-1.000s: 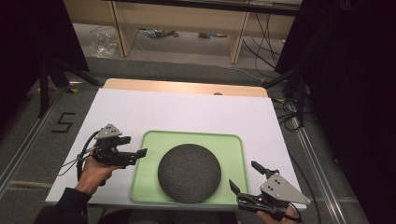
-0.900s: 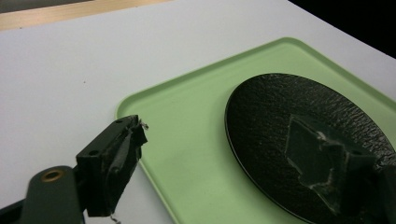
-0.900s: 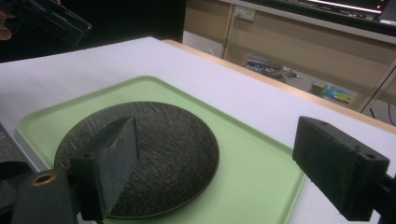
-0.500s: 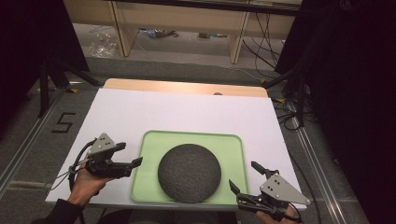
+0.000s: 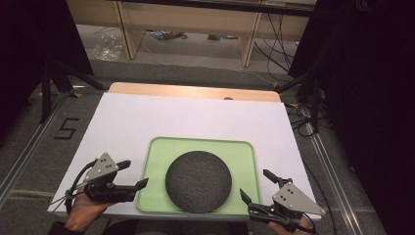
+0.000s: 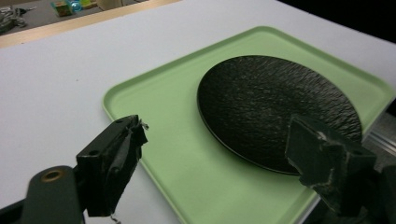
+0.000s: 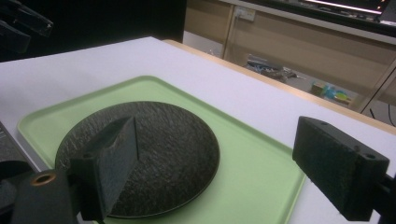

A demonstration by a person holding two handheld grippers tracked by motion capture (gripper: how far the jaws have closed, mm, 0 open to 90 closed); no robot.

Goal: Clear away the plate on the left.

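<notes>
A white table (image 5: 161,120) with a bare wooden strip at its far edge stands on a grey floor before wooden shelving, dark to either side. The shelf clutter is too blurred to name. A dark textured plate (image 5: 198,181) lies on a green tray (image 5: 244,156) at the near edge, between the left gripper (image 5: 133,175) just beside the tray's left rim and the right gripper (image 5: 257,188) off its near right corner, both with jaws spread and holding nothing.

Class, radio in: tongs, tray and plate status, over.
Left tongs and right tongs open, flanking green tray. Black plate lies on tray, untouched. Nothing in the way.
</notes>
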